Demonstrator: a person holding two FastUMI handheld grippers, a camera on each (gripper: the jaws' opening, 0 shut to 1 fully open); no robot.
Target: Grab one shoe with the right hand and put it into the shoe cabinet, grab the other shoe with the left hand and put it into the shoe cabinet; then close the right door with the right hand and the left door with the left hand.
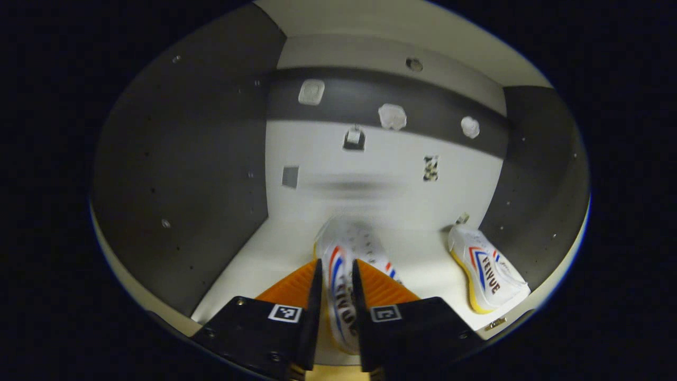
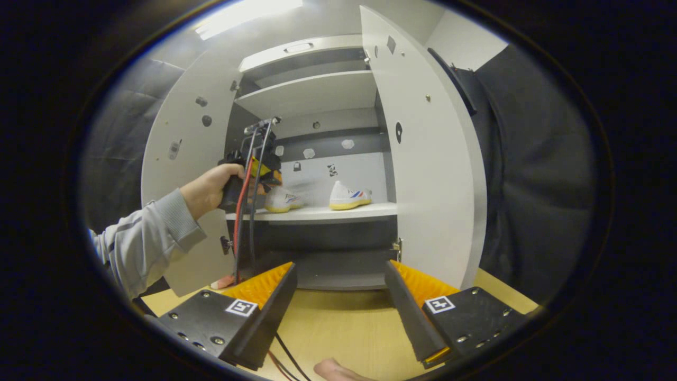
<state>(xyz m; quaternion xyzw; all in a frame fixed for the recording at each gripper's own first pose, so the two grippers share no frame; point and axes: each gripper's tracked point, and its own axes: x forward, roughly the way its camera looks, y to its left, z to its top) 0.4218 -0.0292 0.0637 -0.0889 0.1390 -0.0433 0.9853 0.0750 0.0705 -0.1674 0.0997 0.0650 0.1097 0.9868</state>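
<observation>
The second shoe [image 1: 341, 286] is being set on the cabinet shelf [image 1: 264, 254] by the clamped left claw [image 1: 336, 296], beside the first shoe [image 1: 486, 272], so release is being called for next, while the right claw [image 2: 341, 296] is being held wide open, empty

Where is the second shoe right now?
In the left gripper view, the second shoe sits between the left tongs on the cabinet shelf, left of the first shoe.

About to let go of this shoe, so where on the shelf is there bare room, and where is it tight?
Bare shelf lies left of the held shoe, up to the cabinet's left wall. A narrower strip separates it from the other shoe. It is tight on the right, where that shoe sits close to the right wall. The left gripper grips the shoe.
</observation>
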